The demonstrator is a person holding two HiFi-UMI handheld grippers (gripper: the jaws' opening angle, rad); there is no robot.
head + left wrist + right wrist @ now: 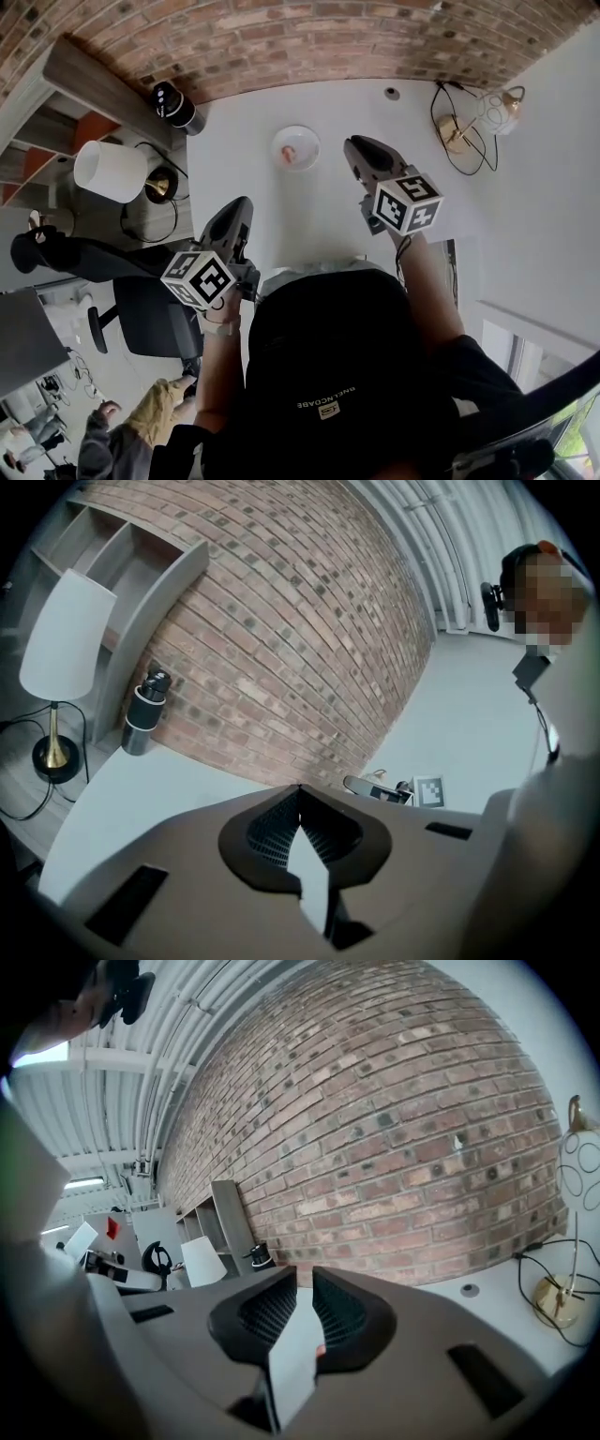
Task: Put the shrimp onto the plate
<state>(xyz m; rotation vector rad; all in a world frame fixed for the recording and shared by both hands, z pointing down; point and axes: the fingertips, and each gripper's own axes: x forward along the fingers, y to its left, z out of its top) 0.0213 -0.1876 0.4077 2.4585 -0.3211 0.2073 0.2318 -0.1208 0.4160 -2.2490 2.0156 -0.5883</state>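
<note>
White table (246, 141) runs up to a brick wall (309, 42), and the plate (310, 137) stands on it near the wall. One pink shrimp (289, 153) lies in the plate, a little left of its middle.

Right gripper (353, 146) hangs just beside the plate, on its right, not touching it. In the right gripper view its jaws (306, 1283) stand a narrow slit apart, almost parallel, and only the pale table shows between them. A small pink speck sits low in this slit, at the edge of the right jaw; I cannot tell what it is.

Left gripper (243, 204) is nearer to the person and well apart from the plate, to the left of it. In the left gripper view its jaws (300, 799) meet at the tips and nothing is between them; only a gap lower down shows the table.

At the table's left corner stands a black bottle (176, 105), and past the edge a lamp (111, 171) with a white shade. At the right end stands a wire lamp (495, 111) with its black cord lying in loops.
</note>
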